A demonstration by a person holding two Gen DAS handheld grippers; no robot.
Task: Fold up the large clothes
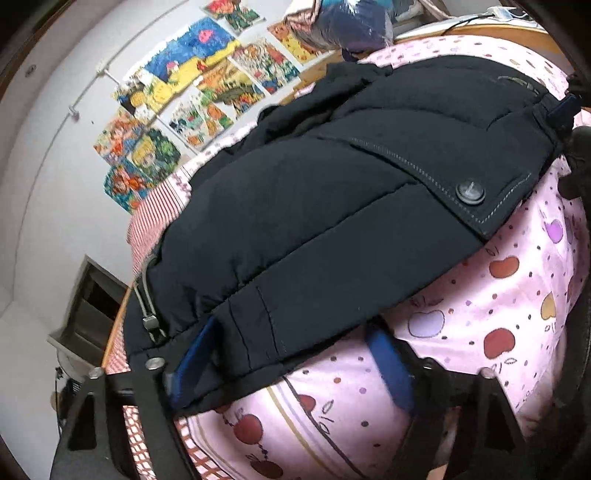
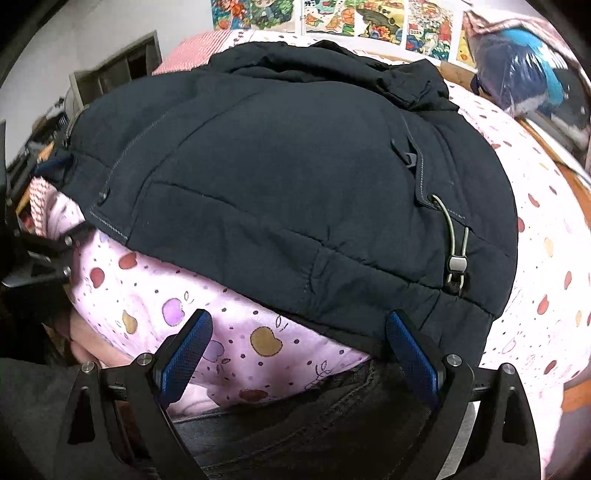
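A black padded jacket lies folded in a thick bundle on a pink apple-print bed sheet. It also fills the right wrist view, with a drawcord toggle near its hem. My left gripper is open, its blue pads wide apart, and the jacket's hem corner lies over the left pad. My right gripper is open just in front of the jacket's hem, touching nothing. The left gripper also shows at the left edge of the right wrist view.
A wall with colourful drawings stands behind the bed. A bundle in a plastic bag lies at the bed's far corner by the wooden bed frame. A red checked cloth lies at the bed's left end. Dark trousers show below the right gripper.
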